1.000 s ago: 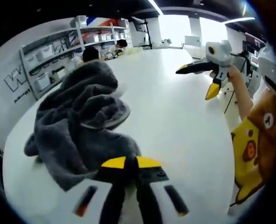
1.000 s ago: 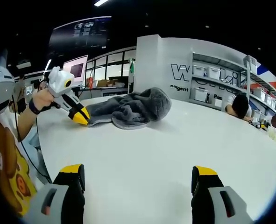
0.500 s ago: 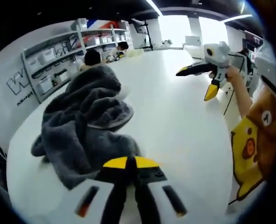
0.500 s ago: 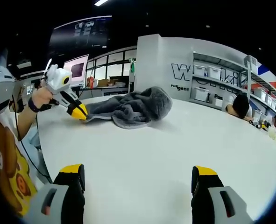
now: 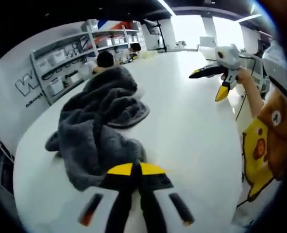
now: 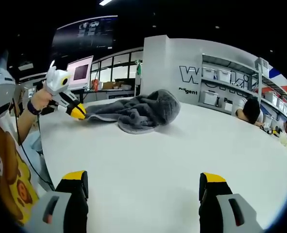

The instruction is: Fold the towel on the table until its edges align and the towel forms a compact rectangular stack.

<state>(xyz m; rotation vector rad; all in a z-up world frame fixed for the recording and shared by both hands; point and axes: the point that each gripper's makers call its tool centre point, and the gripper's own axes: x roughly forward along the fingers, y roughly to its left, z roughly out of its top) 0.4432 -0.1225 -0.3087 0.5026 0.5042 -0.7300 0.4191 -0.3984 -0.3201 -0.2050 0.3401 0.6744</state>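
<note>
A dark grey fluffy towel [image 5: 99,126] lies crumpled on the white round table [image 5: 187,141]. My left gripper [image 5: 132,169] is shut on the towel's near edge, its yellow tips pressed together over the fabric. In the right gripper view the left gripper [image 6: 77,112] holds one end of the towel [image 6: 133,112], which trails out flat from the heap. My right gripper [image 6: 143,182] stands open above the bare table [image 6: 158,160], well apart from the towel. It also appears open in the left gripper view as the right gripper [image 5: 209,83], held up by a hand.
Shelves with storage bins [image 6: 216,80] line the wall behind the table. A seated person rests their head [image 5: 106,59] at the table's far edge, just beyond the towel. A monitor [image 6: 80,73] stands behind the left hand. The person's bear-print shirt [image 5: 264,141] is at the near edge.
The left gripper has drawn the towel's edge away from the heap, stretching that end out flatter. The right gripper has stayed open in place.
</note>
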